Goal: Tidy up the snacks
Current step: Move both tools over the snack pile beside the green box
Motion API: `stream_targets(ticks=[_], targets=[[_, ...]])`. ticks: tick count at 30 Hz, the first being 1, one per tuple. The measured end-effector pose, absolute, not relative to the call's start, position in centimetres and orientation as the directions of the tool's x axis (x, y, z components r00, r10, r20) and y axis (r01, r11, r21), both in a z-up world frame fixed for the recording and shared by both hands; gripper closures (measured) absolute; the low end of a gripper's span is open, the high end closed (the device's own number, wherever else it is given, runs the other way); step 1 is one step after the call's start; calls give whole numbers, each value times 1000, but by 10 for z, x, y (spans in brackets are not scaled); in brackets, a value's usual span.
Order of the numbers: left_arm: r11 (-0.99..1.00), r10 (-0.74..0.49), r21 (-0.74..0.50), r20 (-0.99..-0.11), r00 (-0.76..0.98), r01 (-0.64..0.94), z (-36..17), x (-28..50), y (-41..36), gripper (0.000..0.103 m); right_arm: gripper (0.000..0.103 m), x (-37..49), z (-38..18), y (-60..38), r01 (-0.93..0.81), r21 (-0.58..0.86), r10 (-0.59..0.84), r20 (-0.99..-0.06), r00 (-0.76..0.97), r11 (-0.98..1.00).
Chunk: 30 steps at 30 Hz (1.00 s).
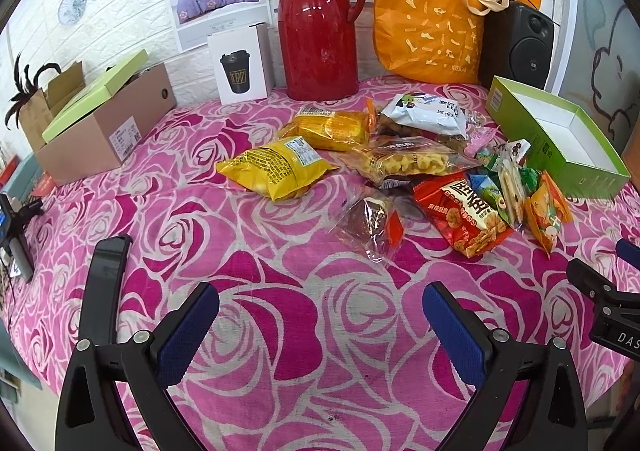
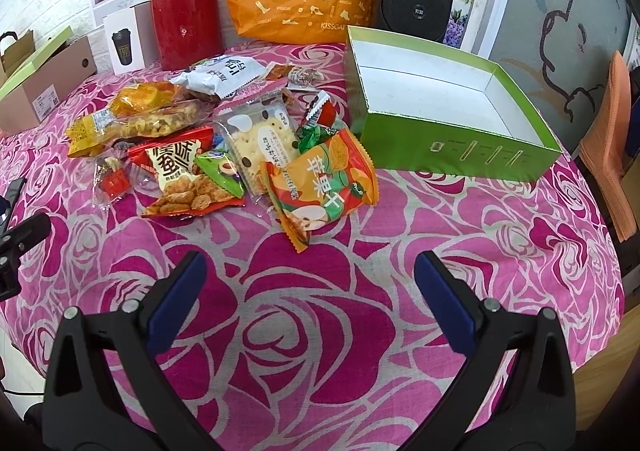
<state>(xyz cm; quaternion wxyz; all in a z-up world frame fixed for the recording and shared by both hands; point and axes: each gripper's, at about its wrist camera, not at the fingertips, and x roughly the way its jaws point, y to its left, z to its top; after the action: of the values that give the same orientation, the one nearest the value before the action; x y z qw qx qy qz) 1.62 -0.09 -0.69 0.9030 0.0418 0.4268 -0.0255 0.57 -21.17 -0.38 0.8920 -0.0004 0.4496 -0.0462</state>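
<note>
Spread wide over rose-print cloth (image 2: 320, 331), both the left gripper (image 1: 320, 315) and right gripper (image 2: 306, 283), grasping nothing. Beyond: snack packets (image 2: 224, 139) heaped, overlapping, lower ones half hidden; then green box (image 2: 460, 147), open, far corner cut off.

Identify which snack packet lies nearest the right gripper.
The orange dried-apple packet, at the pile's front edge just ahead of the open right gripper; the red packet and the cracker packet lie farther back.

My left gripper (image 1: 320, 311) has jaws spread wide, nothing between the blue pads (image 1: 188, 335), hovering low and level. My right gripper (image 2: 306, 283) same: wide apart, empty, pointing forward, just right of the left one
</note>
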Motion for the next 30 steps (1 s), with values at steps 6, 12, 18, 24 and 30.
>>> stream_targets(ticks=[6,12,18,24,30], targets=[[995,-10,55,-775,632,83,-7,17,-2,0,0,6,-5,-211,78,-41,-79,-805,588,996],[994,-16,54,-778,628,91,-8,18,-1,0,0,6,-6,-211,77,-42,-79,-806,587,996],[993,-23,51,-785,619,102,-10,20,-4,0,0,8,-8,-209,71,-45,-78,-809,583,996],[993,-25,52,-787,617,106,-10,22,-6,0,0,9,-8,-208,68,-47,-78,-811,579,997],[991,-63,21,-806,589,135,-14,27,-7,0,0,13,-10,-209,44,-26,-47,-813,580,999]])
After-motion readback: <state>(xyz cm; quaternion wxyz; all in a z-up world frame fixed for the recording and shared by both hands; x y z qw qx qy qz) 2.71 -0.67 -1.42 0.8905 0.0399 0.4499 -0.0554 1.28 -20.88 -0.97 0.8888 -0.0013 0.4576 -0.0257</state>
